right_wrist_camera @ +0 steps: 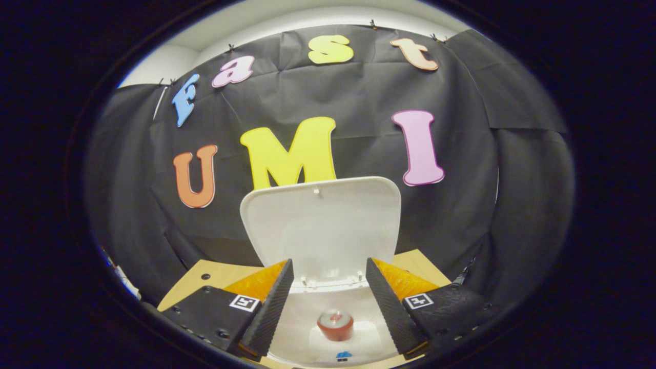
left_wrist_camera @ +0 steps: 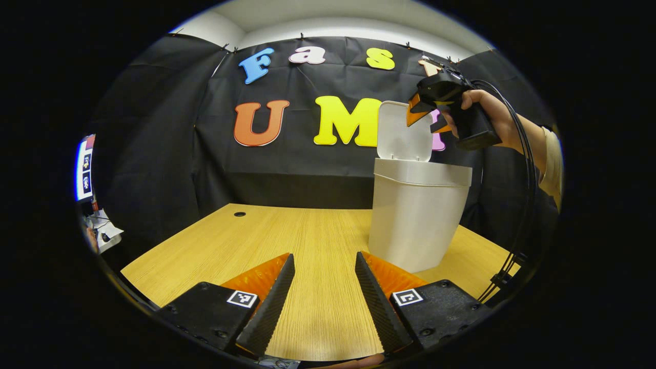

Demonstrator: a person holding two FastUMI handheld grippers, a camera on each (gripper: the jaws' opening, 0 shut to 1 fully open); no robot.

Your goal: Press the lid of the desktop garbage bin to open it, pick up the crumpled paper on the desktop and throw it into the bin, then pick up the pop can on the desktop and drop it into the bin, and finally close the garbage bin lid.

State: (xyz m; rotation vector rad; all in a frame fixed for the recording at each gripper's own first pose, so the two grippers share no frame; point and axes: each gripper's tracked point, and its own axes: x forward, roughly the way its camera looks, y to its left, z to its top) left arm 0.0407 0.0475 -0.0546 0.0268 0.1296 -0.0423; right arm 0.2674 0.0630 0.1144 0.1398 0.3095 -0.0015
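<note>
At the lower centre of the right gripper view, the pop can (right_wrist_camera: 335,325) is sitting upright inside the open bin (right_wrist_camera: 307,348), seen from above between the right gripper (right_wrist_camera: 328,302) fingers, which are standing wide apart and holding nothing. The lid (right_wrist_camera: 322,228) is standing raised behind the opening, filling the middle of that view. In the left gripper view the bin (left_wrist_camera: 417,220) is resting on the wooden desktop (left_wrist_camera: 287,230) at centre right, with the right gripper (left_wrist_camera: 428,110) hovering above it at upper right, held by a hand (left_wrist_camera: 492,115). The left gripper (left_wrist_camera: 324,292) is hanging low over the desktop at the bottom of the frame, its fingers spread and empty. The crumpled paper cannot be made out. The lid looks like light, stiff plastic on a hinge; pushing on its top edge, away from the hinge, should probably swing it down easily, though the smooth surface may be slippery.
</note>
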